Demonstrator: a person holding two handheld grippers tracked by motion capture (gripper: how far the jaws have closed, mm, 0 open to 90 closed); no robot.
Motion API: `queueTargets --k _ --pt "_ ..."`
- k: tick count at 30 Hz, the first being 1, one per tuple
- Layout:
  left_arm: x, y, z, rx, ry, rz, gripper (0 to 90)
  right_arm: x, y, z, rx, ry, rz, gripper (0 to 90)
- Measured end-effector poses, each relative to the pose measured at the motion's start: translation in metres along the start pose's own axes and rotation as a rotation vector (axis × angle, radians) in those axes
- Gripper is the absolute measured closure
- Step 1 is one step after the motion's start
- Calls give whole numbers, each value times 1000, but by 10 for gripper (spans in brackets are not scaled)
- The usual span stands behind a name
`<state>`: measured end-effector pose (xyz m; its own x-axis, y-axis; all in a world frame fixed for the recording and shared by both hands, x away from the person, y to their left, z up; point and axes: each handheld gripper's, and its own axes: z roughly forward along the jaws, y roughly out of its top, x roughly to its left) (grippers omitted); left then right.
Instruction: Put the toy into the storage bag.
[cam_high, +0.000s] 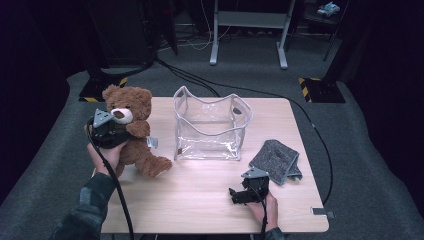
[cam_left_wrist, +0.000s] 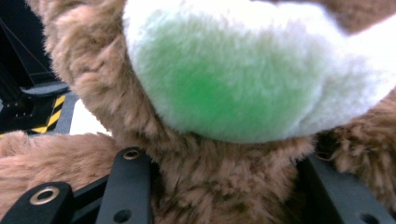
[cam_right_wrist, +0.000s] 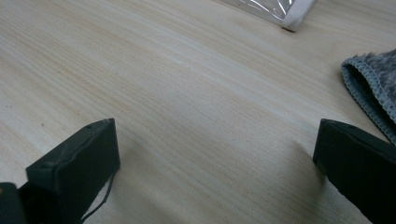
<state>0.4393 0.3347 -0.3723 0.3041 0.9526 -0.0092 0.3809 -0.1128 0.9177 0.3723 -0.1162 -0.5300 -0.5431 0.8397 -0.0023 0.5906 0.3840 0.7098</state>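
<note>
Jaws of left hand-held gripper clamp teddy bear (chest).

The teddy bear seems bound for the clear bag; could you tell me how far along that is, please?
Done: the left gripper is clamped on the teddy bear, jaws pressed into the fur below its muzzle. In hand: the bear is held upright beside the clear bag, which has nothing in it yet. Left, probably: putting the bear into the bag. The right gripper waits open over the table.

Teddy bear on table left of clear bag, cloth right of bag
</note>
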Motion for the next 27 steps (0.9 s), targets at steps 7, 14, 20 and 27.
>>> queueTargets --k 7,14,20,27 --pt "-2 16 -1 -22 -4 12 541 0 0 0 0 -1 1 0" --pt "-2 35 0 -27 -8 28 541 0 0 0 0 -1 1 0" --pt "-1 48 2 -16 -20 31 539 0 0 0 0 -1 1 0" --pt "-1 65 4 -2 -31 35 537 0 0 0 0 -2 -1 0"
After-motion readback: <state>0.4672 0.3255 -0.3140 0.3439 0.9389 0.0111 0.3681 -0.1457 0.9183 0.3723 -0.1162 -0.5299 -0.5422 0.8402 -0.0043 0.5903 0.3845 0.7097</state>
